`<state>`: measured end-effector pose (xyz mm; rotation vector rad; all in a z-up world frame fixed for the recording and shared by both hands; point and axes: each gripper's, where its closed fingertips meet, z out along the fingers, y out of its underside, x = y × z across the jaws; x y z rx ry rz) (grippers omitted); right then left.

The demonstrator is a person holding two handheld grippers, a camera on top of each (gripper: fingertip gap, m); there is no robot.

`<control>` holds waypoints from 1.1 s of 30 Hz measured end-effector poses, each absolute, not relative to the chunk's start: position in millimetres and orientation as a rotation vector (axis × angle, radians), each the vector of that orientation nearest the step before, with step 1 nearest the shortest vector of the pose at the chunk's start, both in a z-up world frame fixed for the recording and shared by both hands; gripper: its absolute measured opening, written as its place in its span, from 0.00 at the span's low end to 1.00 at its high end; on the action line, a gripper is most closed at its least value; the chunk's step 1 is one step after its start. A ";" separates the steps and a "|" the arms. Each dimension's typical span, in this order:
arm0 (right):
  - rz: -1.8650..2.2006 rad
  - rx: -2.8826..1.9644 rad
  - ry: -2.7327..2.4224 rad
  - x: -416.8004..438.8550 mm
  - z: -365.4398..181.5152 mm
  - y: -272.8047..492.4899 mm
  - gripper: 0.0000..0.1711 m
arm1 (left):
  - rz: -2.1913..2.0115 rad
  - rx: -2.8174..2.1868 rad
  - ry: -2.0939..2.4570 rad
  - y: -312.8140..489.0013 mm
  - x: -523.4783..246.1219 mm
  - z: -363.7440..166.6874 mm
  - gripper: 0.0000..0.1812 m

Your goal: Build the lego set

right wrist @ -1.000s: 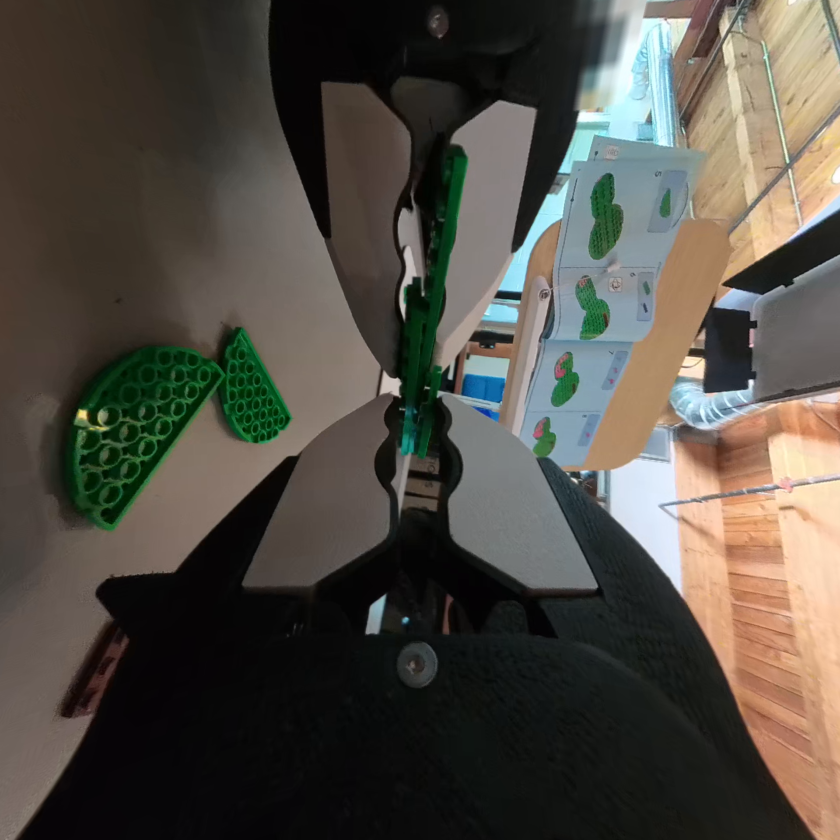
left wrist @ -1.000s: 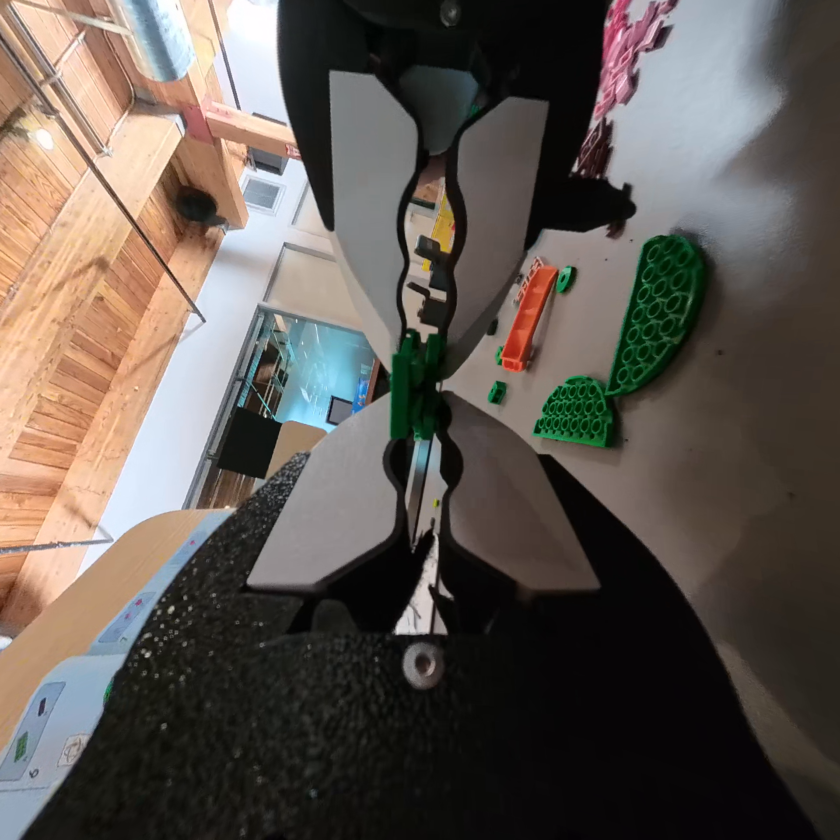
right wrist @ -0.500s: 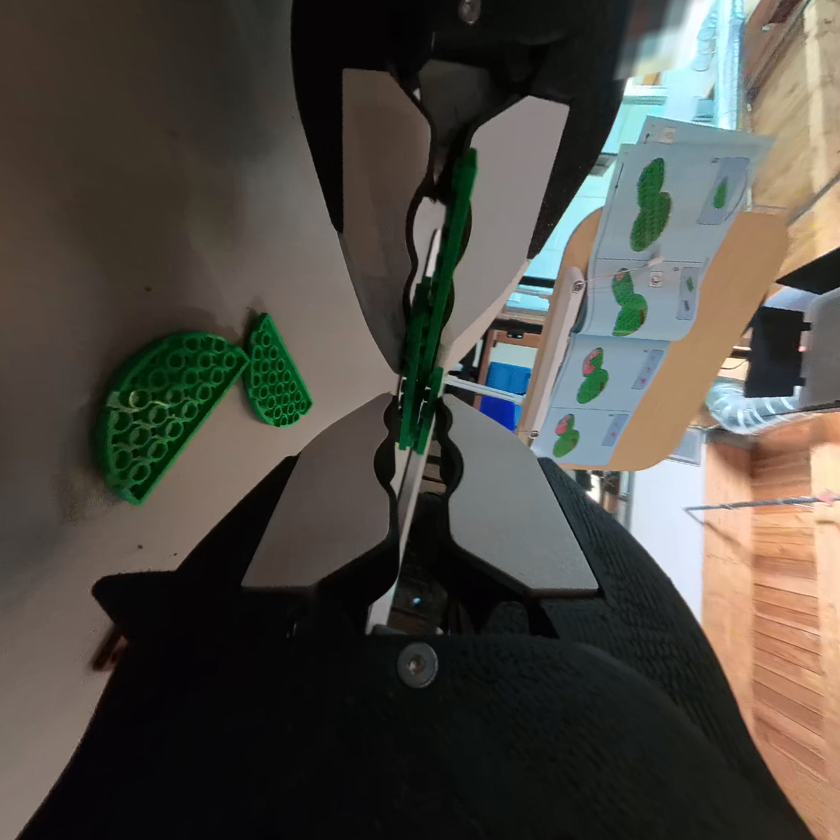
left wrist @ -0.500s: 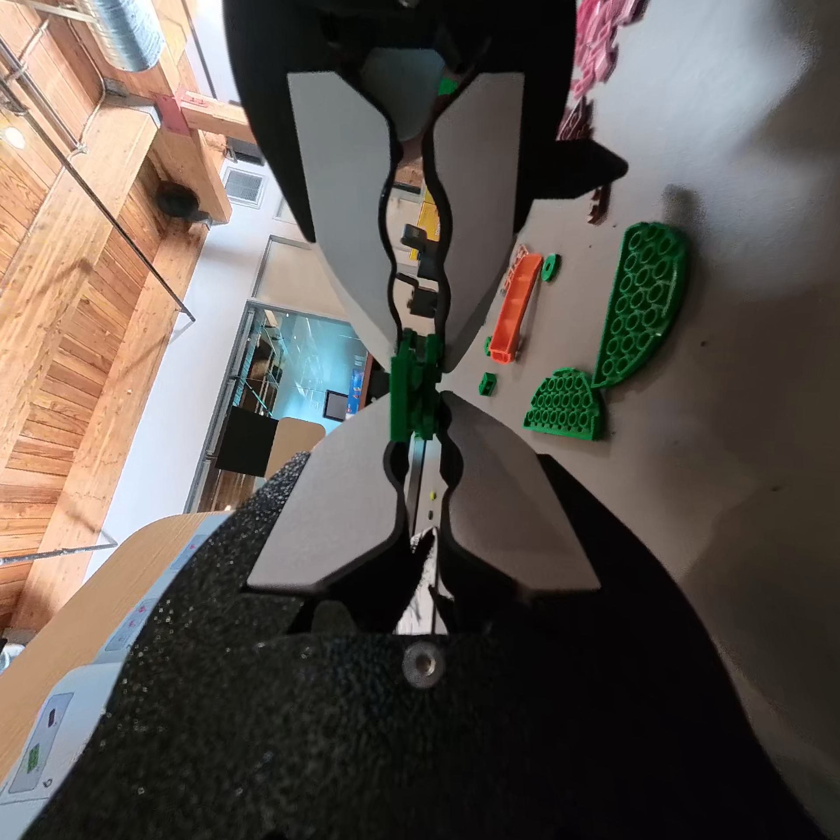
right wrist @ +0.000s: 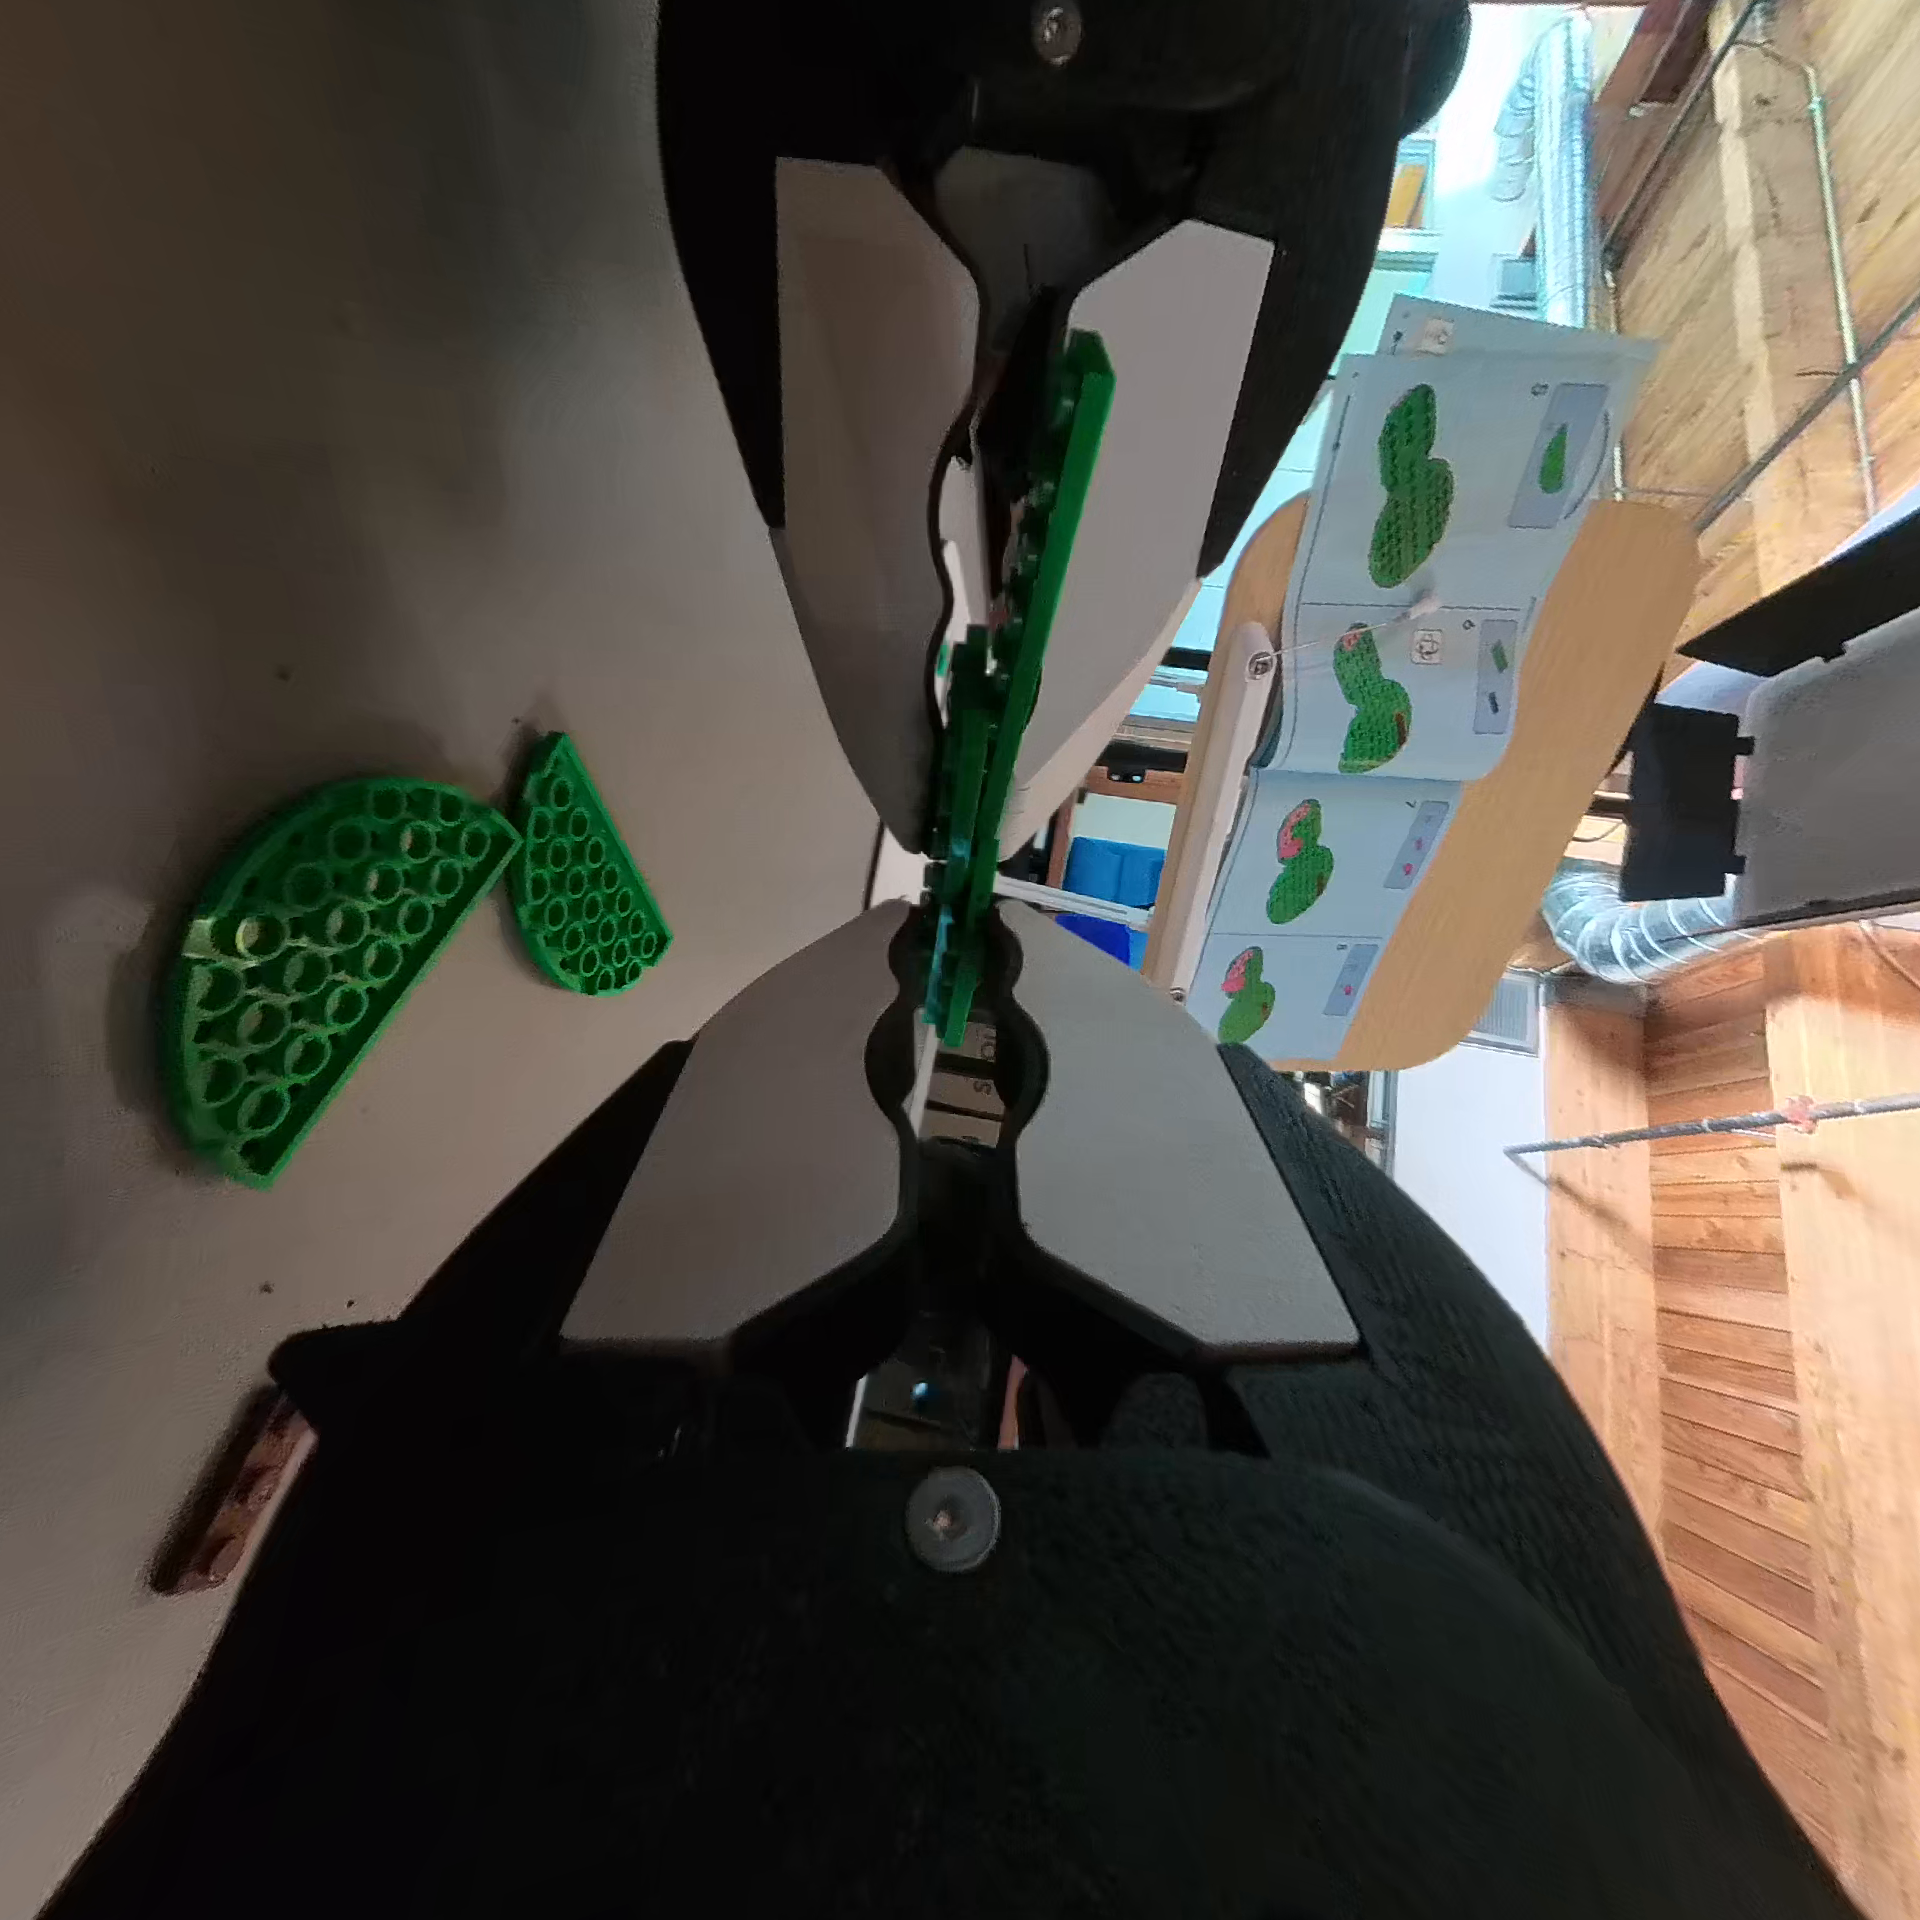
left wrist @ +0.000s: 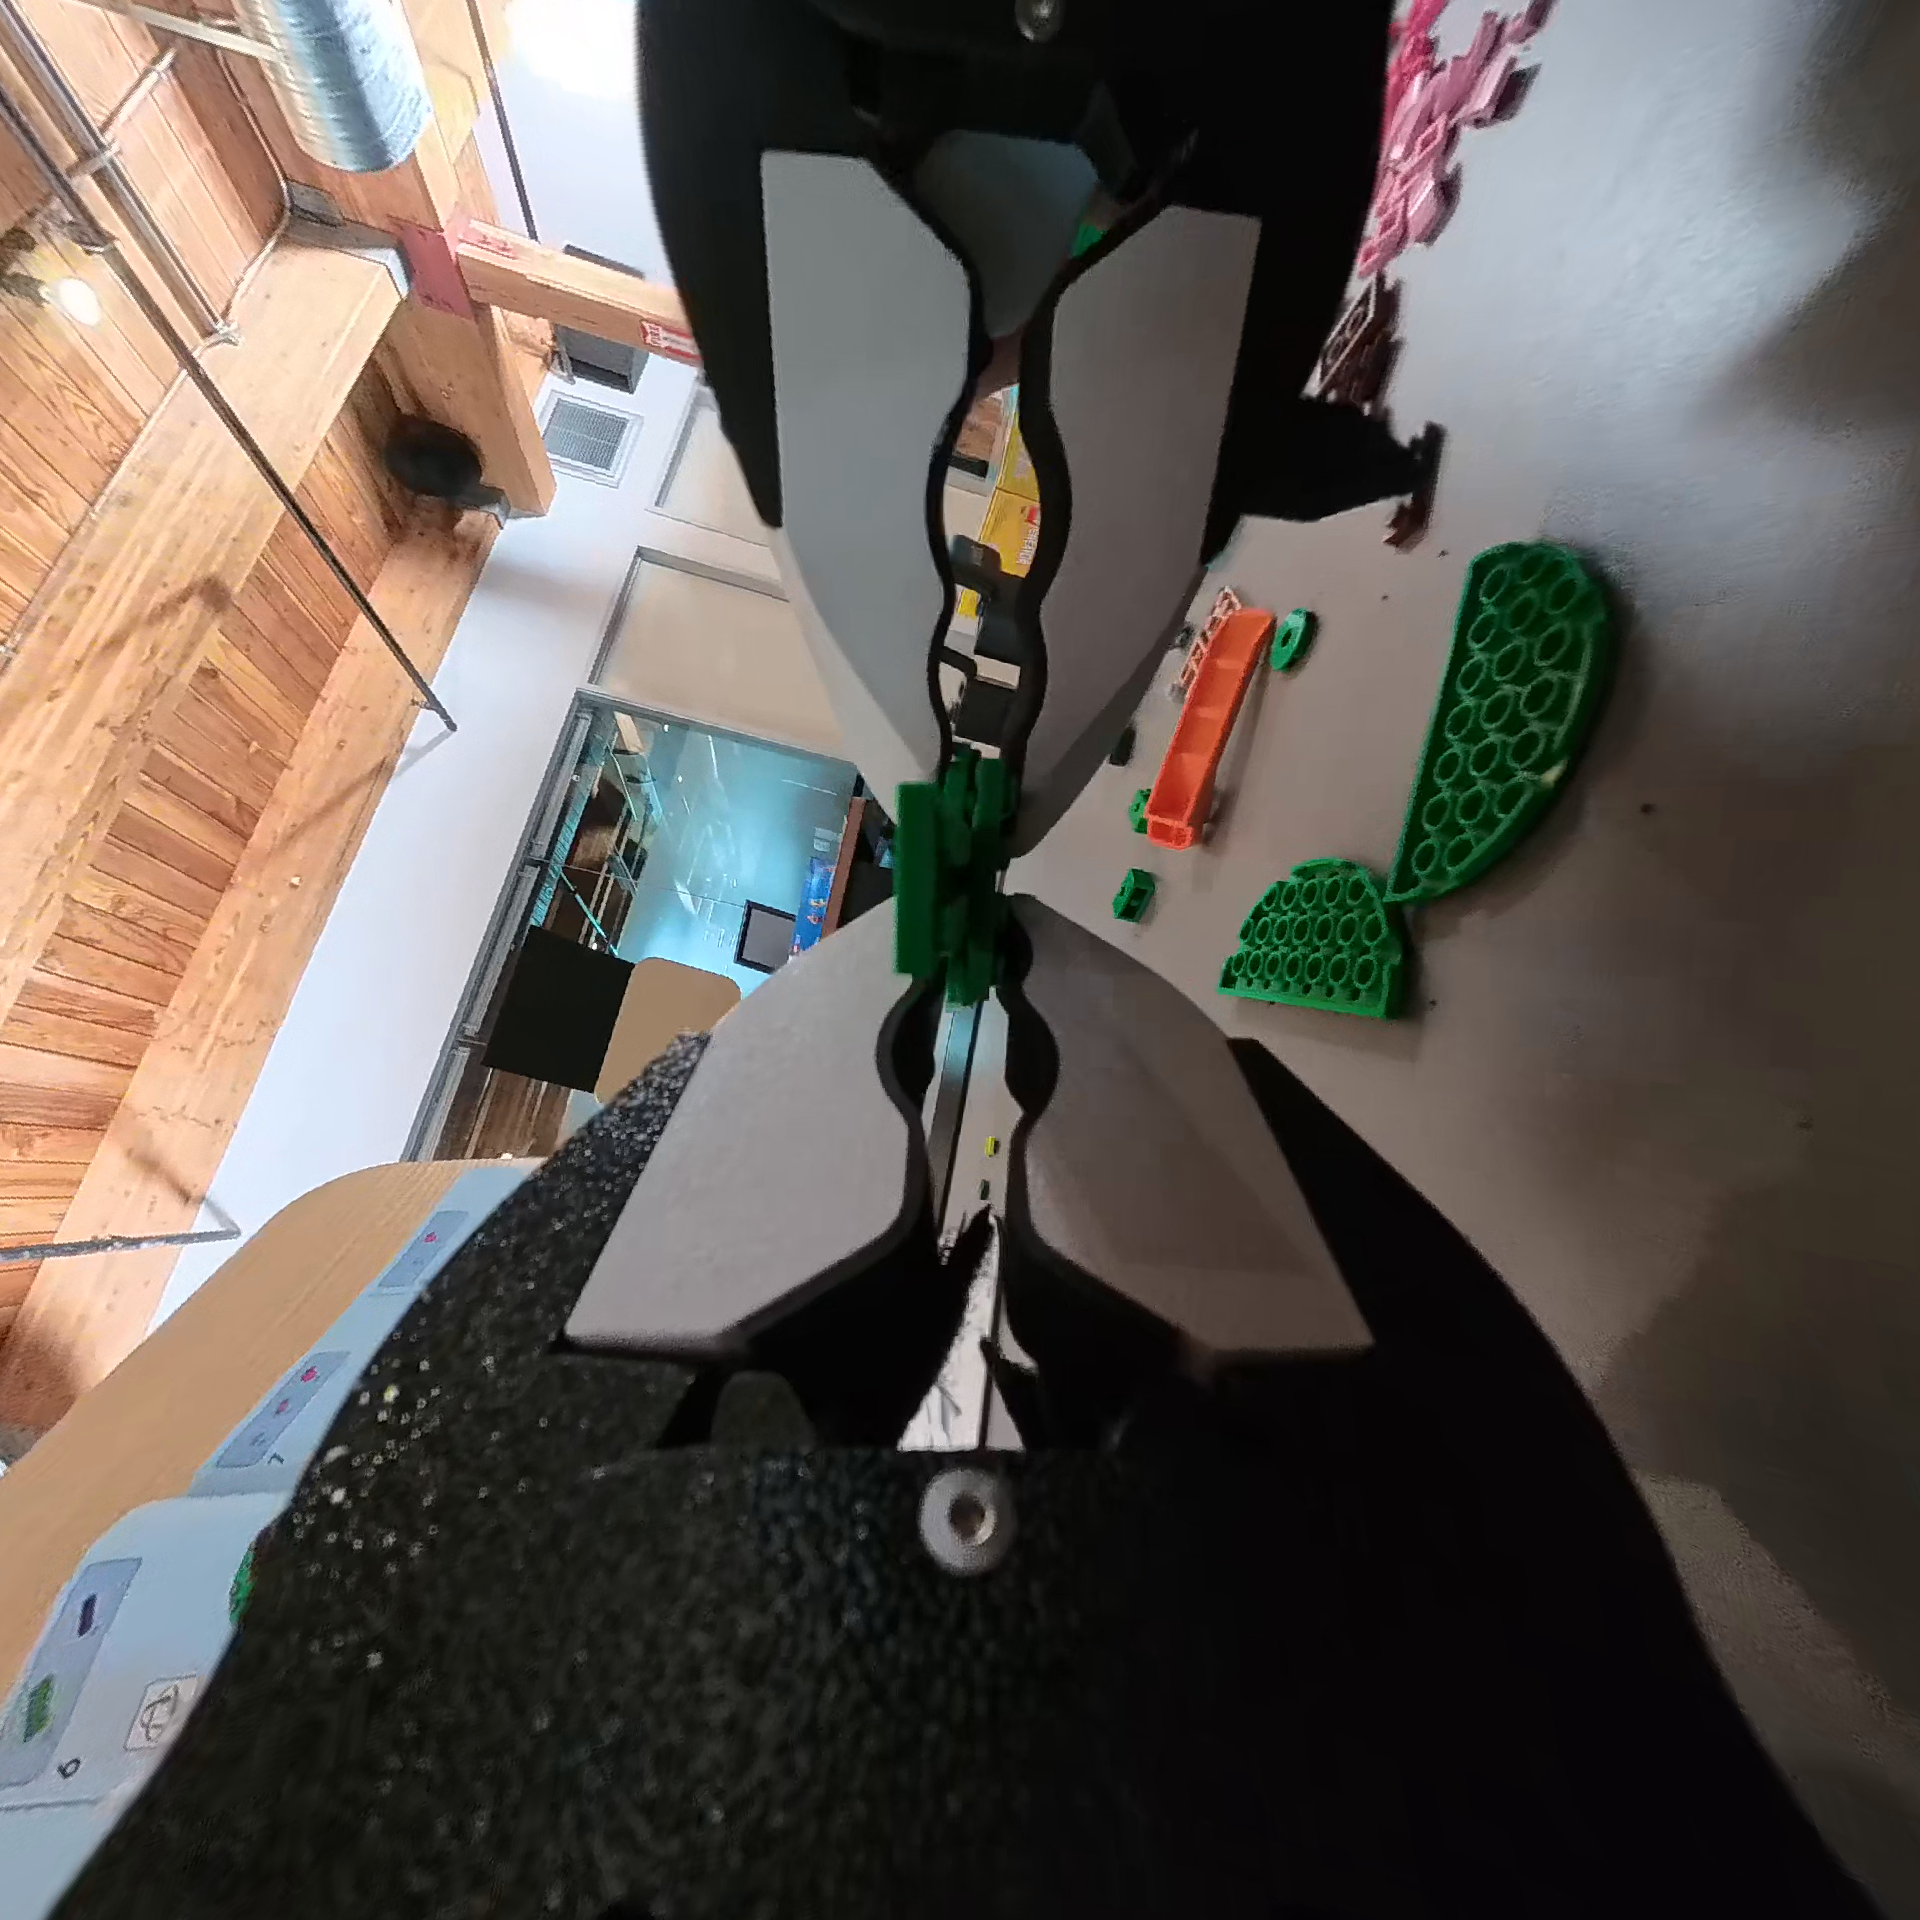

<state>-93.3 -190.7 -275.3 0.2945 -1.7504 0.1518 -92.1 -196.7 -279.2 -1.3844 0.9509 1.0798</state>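
Green stack of thin studded lego plates [left wrist: 951,878] pinched edge-on at the tips of the left gripper [left wrist: 961,935], raised off the grey tabletop [left wrist: 1662,1091], with two green half-round plates [left wrist: 1320,940], an orange brick [left wrist: 1210,743] and pink pieces [left wrist: 1434,135] lying beyond. Same green assembly [right wrist: 997,727] nipped between the nearly closed fingers of the right gripper [right wrist: 961,925], with the opposite gripper clamped on its far end, well above the half-round plates [right wrist: 343,956] and beside an open instruction booklet [right wrist: 1382,707] on a wooden stand [right wrist: 1600,769].
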 end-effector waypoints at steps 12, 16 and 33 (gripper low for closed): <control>0.219 0.210 -1.789 -93.8 -272.6 -192.8 0.04 | 1.054 -1.378 0.937 -199.1 -92.1 -277.3 0.05; 0.214 0.209 -1.808 -94.4 -277.1 -192.1 0.05 | 1.023 -1.410 0.933 -197.8 -92.8 -281.3 0.05; 0.227 0.203 -1.820 -95.1 -283.4 -195.3 0.05 | 0.918 -1.477 0.910 -196.3 -90.8 -287.6 0.05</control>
